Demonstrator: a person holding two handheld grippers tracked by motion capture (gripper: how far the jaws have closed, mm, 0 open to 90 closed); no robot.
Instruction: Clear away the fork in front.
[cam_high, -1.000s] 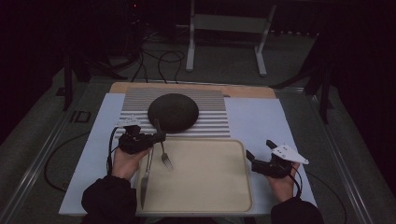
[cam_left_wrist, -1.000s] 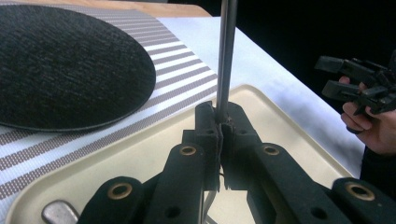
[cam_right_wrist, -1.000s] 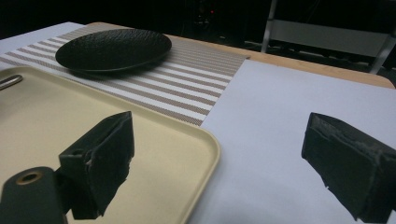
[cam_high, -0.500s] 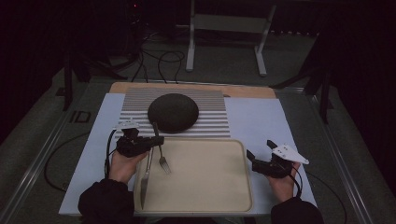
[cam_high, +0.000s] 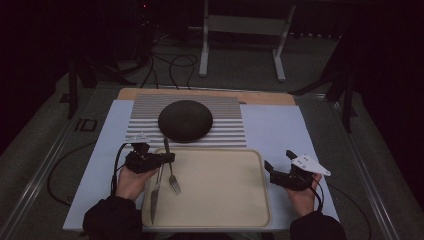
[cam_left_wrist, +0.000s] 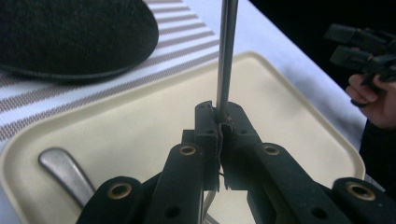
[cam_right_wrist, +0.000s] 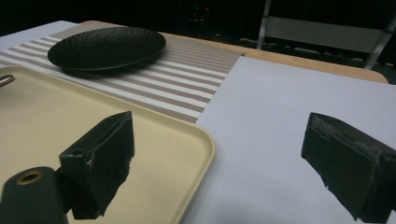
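We lose much to the dark: the room behind the table (cam_high: 280, 125) is nearly black, and both sleeves are cut off at the bottom edge of the high view. In the left gripper view the fork's (cam_high: 171, 170) tines drop out of sight below the jaws, and only the rounded handle end of the knife (cam_high: 155, 192) shows.

Our left hand-held gripper (cam_high: 169, 157) is clamped tight on the fork's thin metal stem, jaws closed around it with no gap; the fork hangs over the left part of the tray (cam_high: 225, 200), tines toward us. We cannot tell whether the tines touch the tray. The knife lies on the tray just left of the fork.

Our right hand-held gripper (cam_high: 270, 170) stands wide open and holds nothing, at the tray's right edge, one jaw over the tray and one over the white sheet (cam_right_wrist: 280, 130).

The tray is smooth, cream and rounded at the corners. Beyond it a round, black, rough-textured plate (cam_high: 185, 120) sits on a striped woven mat (cam_high: 227, 125).
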